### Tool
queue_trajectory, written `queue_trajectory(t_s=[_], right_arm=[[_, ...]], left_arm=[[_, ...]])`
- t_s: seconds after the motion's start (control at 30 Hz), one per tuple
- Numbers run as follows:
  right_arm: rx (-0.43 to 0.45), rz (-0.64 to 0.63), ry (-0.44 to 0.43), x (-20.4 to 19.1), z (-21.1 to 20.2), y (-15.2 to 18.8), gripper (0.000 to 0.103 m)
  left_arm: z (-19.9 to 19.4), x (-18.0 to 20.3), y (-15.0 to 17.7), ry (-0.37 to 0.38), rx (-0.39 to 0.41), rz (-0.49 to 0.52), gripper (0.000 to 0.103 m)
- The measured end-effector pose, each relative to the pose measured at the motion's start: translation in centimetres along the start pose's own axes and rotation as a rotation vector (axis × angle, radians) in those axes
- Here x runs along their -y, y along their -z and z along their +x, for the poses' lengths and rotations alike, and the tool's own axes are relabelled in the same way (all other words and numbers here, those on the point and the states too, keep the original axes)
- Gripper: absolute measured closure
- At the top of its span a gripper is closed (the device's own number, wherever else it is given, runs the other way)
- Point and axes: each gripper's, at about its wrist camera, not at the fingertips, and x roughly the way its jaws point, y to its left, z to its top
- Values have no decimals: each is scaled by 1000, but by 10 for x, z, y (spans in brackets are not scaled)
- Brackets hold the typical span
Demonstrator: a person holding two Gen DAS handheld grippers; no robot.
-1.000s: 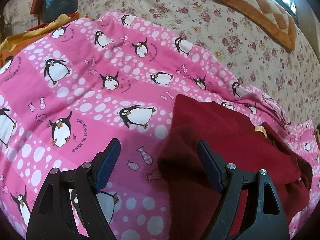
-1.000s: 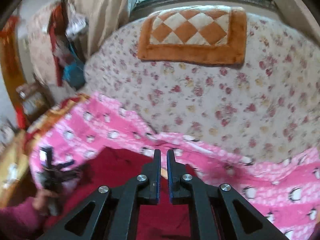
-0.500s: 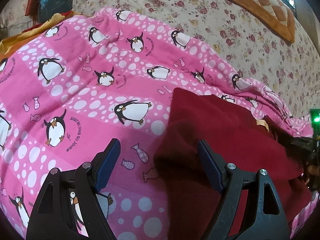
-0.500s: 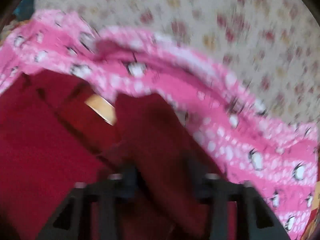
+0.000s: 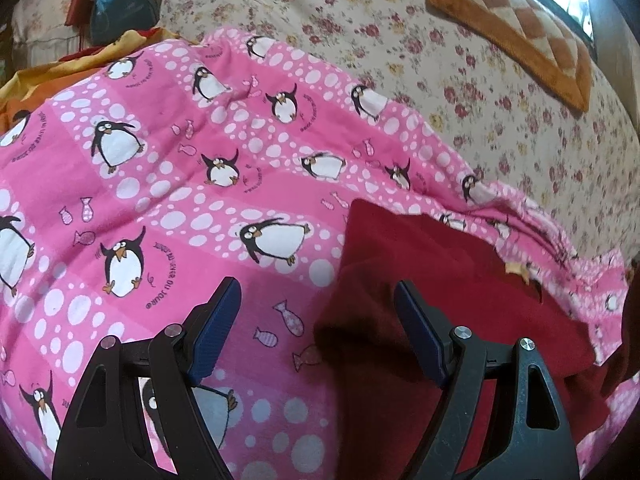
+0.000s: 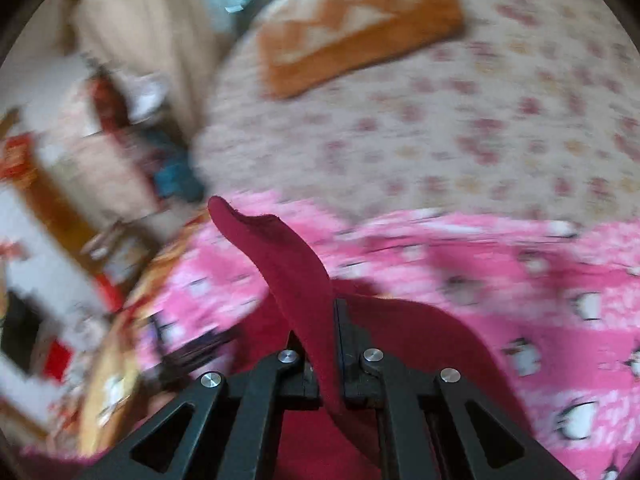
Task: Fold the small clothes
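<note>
the dark red garment [image 5: 432, 280] lies on a pink penguin-print blanket [image 5: 168, 184], its near left corner reaching between the left gripper [image 5: 318, 330] fingers, closer to the right finger than the left. those fingers [image 5: 218, 330] stand wide apart and press on nothing, hanging over the cloth's left edge with bare blanket under the left finger. a small tan label [image 5: 516, 268] shows at the garment's far right, beyond the right finger. in the right wrist view a strip of the same red cloth [image 6: 288, 276] rises from between the right gripper [image 6: 334, 320] fingers and curls up and away to the left; its fingers have just been closing and now pinch that fold tight, with more red fabric spreading out below and to the right of them. beyond the blanket, ahead of both sets of fingers, a floral bedspread [image 5: 460, 80] carries an orange checked cushion [image 5: 516, 20]. the right wrist view is blurred.
</note>
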Motion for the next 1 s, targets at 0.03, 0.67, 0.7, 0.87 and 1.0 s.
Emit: queue_trajectory(t_s=[0.03,0.67,0.7,0.87,1.0], right_arm=[[-40,-27,-42,-13,7,1,99],[-349,-34,228,4,232,5,46],[-331,-26,210,5,223,3,46],[-196,-15,241,3,141,6,46],[-60,38,284,10,58,33,31]], left_arm=[[-2,-2,-1,7,8,-9,24],[-6,14,-9,225,31,22,23],[-4,18,-8,226,25,35,23],[8,27,-2,225,-39,71,23],[12,26,-4,210,-38,44,23]])
